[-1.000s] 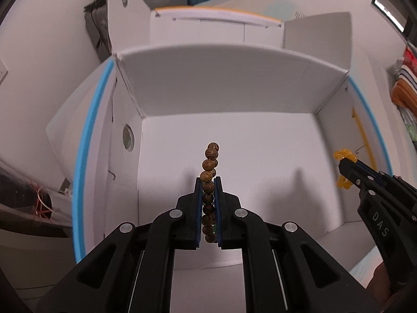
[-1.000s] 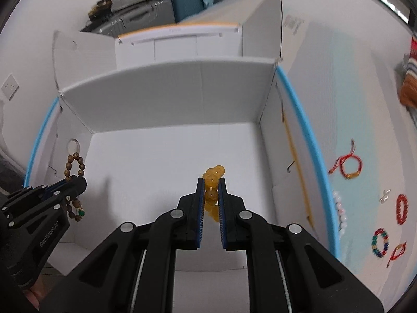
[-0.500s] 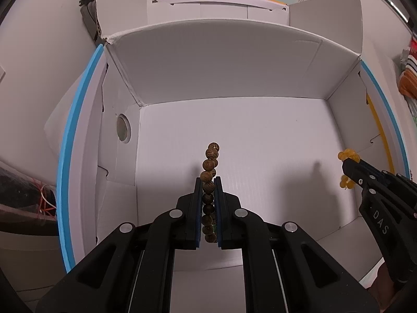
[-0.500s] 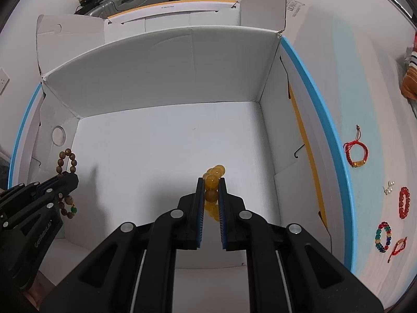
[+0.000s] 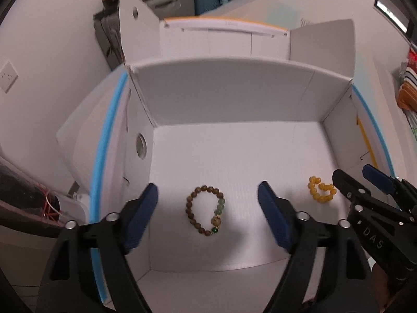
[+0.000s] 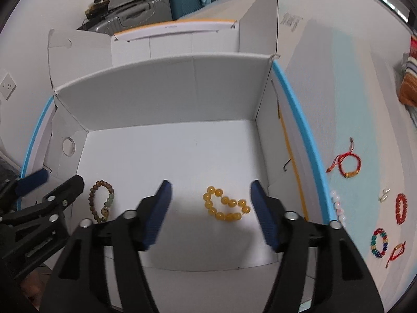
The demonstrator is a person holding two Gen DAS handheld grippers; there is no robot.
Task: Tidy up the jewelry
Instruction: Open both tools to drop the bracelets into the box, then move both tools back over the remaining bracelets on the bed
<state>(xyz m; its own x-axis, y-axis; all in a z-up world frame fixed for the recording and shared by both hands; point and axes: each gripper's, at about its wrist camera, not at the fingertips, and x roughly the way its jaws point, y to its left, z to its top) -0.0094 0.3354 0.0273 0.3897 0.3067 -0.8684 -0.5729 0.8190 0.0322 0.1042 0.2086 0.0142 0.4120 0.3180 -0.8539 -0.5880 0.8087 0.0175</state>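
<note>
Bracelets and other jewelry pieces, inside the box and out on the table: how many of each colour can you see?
Brown wooden bracelet: 1
Yellow bracelet: 1
Red cord bracelets: 2
Red bead bracelet: 1
Multicoloured bracelet: 1
Pale pink-white bracelet: 1
Small white piece: 1
Total: 8, with 2 inside the box

Soft even indoor light, faint shadows, fisheye-warped edges, slight motion blur
</note>
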